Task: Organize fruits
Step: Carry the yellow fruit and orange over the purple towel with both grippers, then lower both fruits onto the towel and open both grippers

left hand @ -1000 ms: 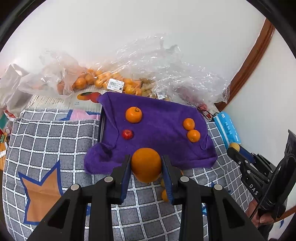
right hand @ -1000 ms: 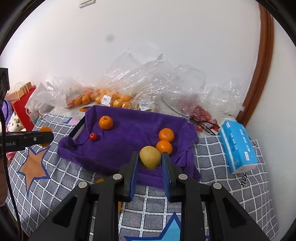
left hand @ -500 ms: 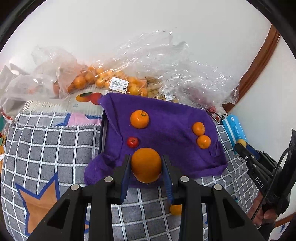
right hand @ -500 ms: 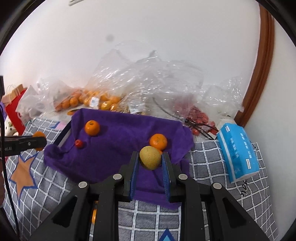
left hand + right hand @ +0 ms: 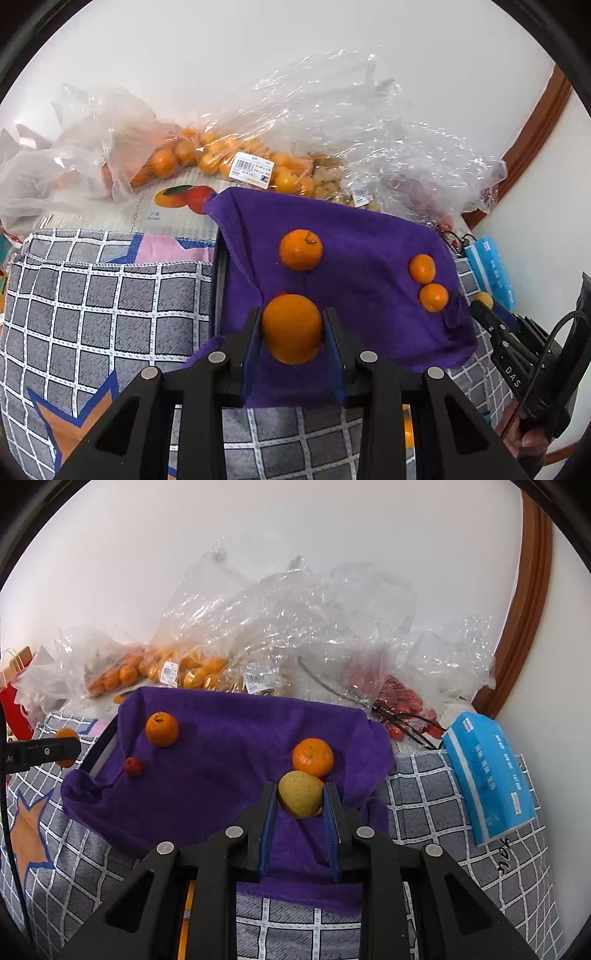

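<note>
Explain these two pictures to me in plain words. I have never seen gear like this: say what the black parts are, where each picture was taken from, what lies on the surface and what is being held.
No robot here: a person holds a hand-held gripper in each hand, and each has a wide-angle camera looking forward along its two black fingers. One picture comes from the left gripper, the other from the right gripper.

The left jaws are closed on a large orange. The right jaws are closed on a yellowish round fruit.

Ahead of both lies a purple towel on a grey checked cloth. On the towel sit a big orange, a small red fruit, and two small oranges side by side near its right edge. Behind are clear plastic bags of oranges and other fruit, and a blue tissue pack lies to the right.
</note>
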